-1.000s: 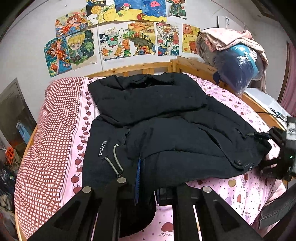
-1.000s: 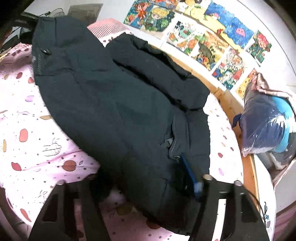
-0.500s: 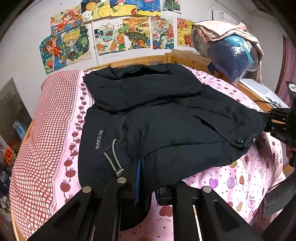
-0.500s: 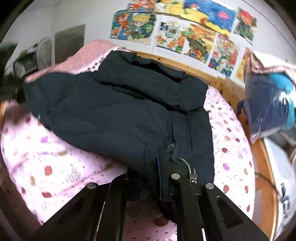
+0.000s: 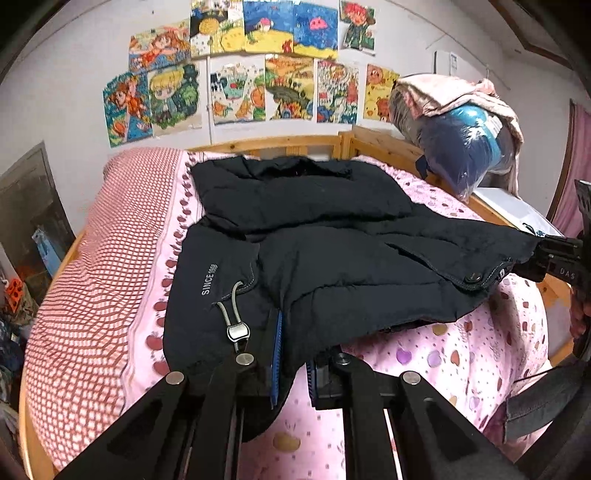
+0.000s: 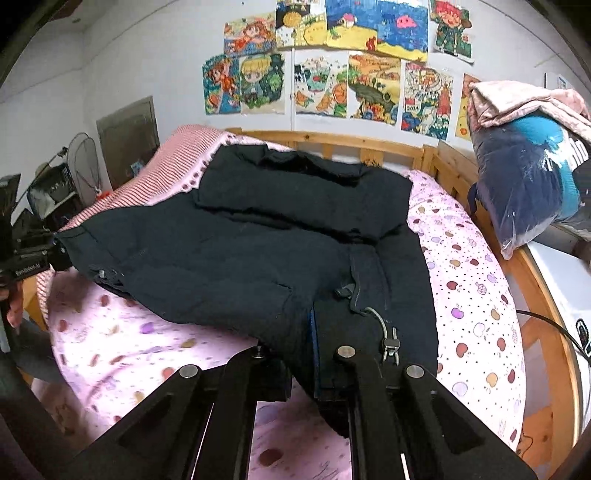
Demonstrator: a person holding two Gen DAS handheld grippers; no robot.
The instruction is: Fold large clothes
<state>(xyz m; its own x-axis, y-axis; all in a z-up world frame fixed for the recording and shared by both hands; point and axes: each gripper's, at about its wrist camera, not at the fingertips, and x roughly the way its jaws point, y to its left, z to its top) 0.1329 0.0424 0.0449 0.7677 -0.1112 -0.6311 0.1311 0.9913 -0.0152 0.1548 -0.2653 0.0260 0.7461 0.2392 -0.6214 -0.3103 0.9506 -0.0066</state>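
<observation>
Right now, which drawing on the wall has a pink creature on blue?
The drawing in the top row, second from the right end. It shows a pink blob on blue above yellow ground; the other drawings show cartoon children, fruit or landscapes.

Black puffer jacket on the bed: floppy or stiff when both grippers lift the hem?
Probably floppy: the jacket sags between the left gripper and right gripper. Quilted bulk suggests light for its size. The toggle cord may dangle.
</observation>
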